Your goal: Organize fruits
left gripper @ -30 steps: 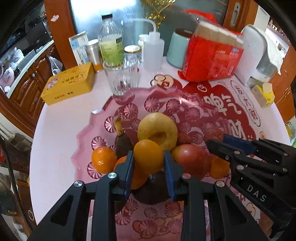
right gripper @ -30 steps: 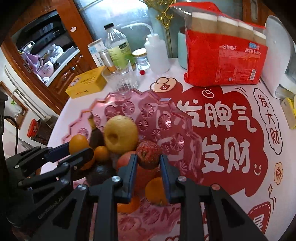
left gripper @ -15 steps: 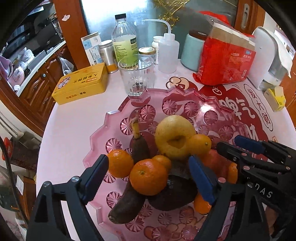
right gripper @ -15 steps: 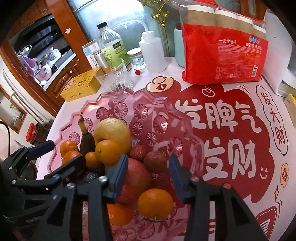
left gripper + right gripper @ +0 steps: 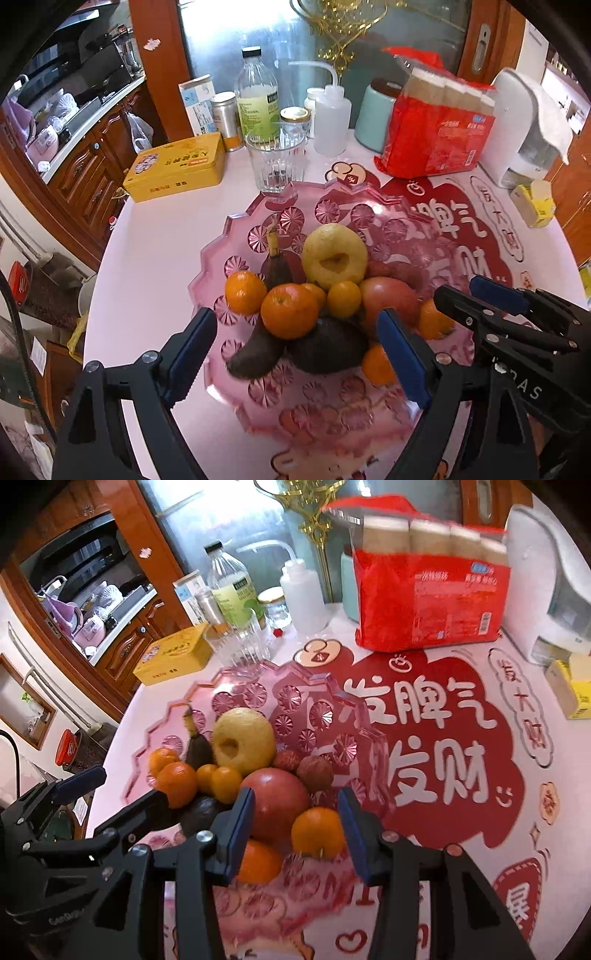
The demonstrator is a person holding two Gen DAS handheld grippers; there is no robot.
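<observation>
On the pink tray (image 5: 236,236) the fruit (image 5: 317,295) sits heaped, both my left gripper (image 5: 295,354) and right gripper (image 5: 295,830) hanging open and empty above it; I judge one careless nudge rolls an orange (image 5: 317,832) off.

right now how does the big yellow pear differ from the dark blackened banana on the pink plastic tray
The big yellow pear is round, pale and smooth-skinned, while the dark blackened banana is long, curved and almost black. The pear sits at the back of the pile with its dimpled end facing the left wrist camera; the banana lies flat, running from the back to the front with an orange on top of it. Both rest on the pink plastic tray, and neither gripper holds them.
</observation>
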